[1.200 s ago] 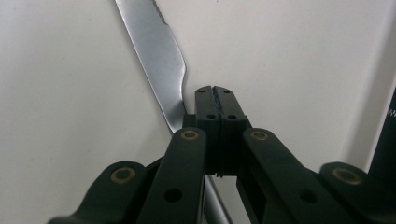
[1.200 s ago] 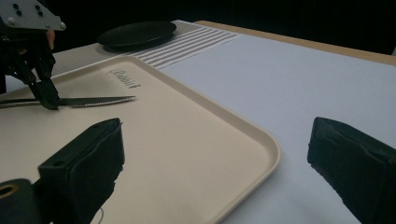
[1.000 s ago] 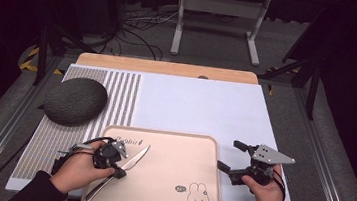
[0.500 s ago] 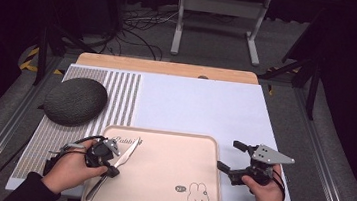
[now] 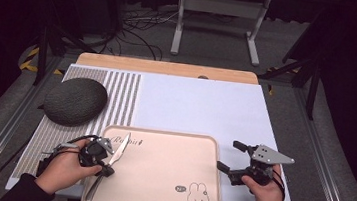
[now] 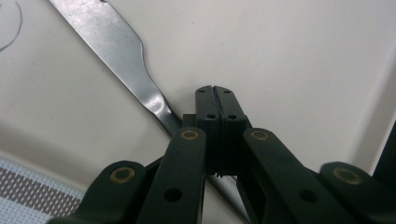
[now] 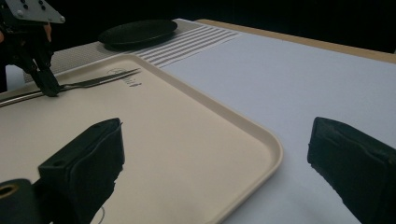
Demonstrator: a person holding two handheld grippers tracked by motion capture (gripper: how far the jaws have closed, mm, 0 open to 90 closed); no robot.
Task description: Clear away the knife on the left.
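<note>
Tray (image 5: 168, 180); left tool (image 5: 104, 162) tilted over knife (image 5: 116, 154)

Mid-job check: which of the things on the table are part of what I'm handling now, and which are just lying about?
In the job:
- silver metal table knife, its handle clamped in the shut left tool
- beige rectangular plastic tray with the rabbit drawing, the knife lying over its left side

Lying about:
- dark round textured plate on the striped mat
- open right tool, holding nothing, beside the tray

Bright tabletop, dark surroundings, soft close-up focus
</note>
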